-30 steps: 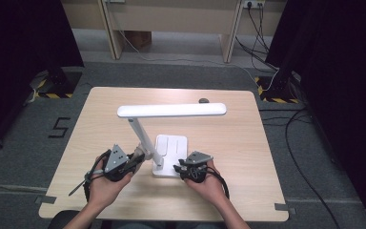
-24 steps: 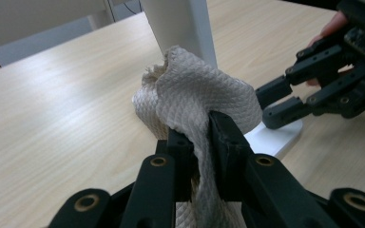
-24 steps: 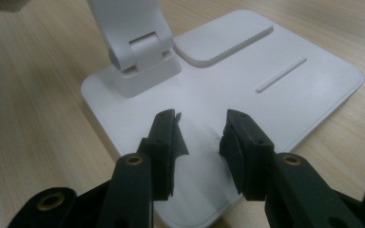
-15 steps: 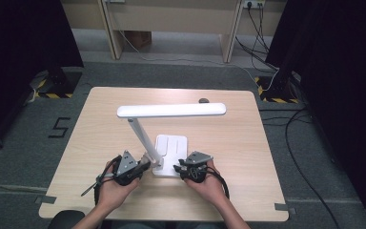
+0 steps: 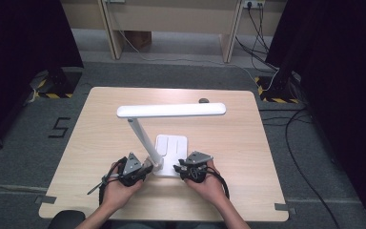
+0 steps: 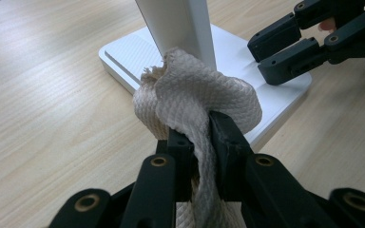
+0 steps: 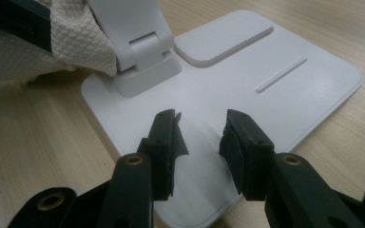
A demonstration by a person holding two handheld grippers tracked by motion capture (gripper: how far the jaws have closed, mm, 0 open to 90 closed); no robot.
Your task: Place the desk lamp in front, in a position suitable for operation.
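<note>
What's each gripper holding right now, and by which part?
The left gripper is shut on a beige cloth, pinched at a bunched fold, pressed against the lamp arm. The right gripper holds nothing; its jaws stand open over the lamp base.

There is one white lamp on the bench. One beige cloth touches its pole. Two claws are beside its base.

A white desk lamp stands upright mid-bench, flat square base down, slanted stem, long head bar level. A beige waffle-weave cloth, bunched up, presses against the stem just above the hinge.
</note>
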